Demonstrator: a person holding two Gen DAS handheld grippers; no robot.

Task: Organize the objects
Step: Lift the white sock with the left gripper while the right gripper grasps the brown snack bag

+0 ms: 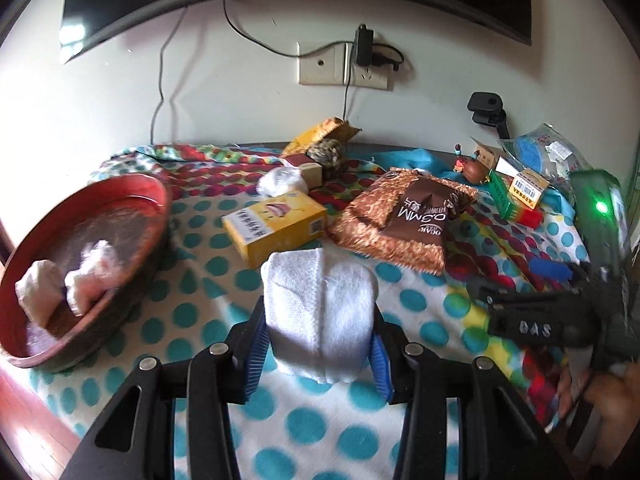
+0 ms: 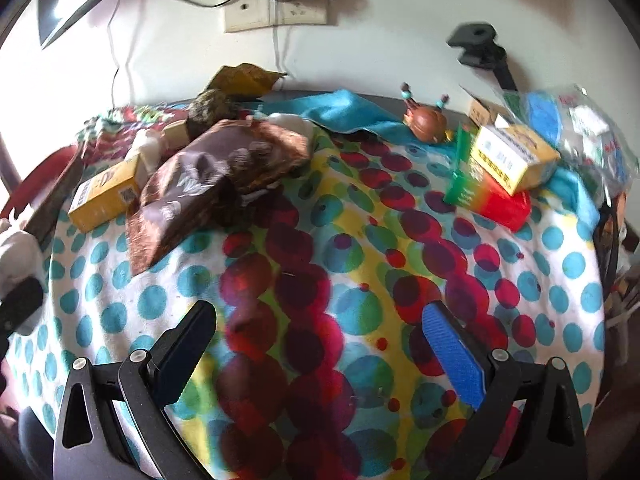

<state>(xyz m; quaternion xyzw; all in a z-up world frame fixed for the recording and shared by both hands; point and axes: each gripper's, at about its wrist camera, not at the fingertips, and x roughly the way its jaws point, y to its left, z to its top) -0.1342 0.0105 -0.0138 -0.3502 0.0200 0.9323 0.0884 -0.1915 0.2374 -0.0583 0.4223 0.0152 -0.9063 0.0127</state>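
Observation:
My left gripper point(image 1: 318, 344) is shut on a rolled white cloth point(image 1: 320, 304) and holds it above the dotted tablecloth point(image 1: 192, 280). A red-brown round tray point(image 1: 132, 200) sits at the left with two white cloth rolls point(image 1: 68, 288) in it. My right gripper point(image 2: 320, 320) is open and empty over the tablecloth point(image 2: 320, 240); its body also shows at the right of the left wrist view point(image 1: 540, 320). A yellow box point(image 1: 276, 224) and a brown snack bag point(image 1: 404, 220) lie behind the held cloth.
At the back are a white wad point(image 1: 282, 182), a small wooden block point(image 1: 312, 174), a mottled ball point(image 1: 326, 152) and a gold carton point(image 1: 320, 136). At the right are a crab-like toy point(image 2: 428, 120), stacked boxes point(image 2: 504, 168) and a plastic bag point(image 2: 568, 120). The wall stands close behind.

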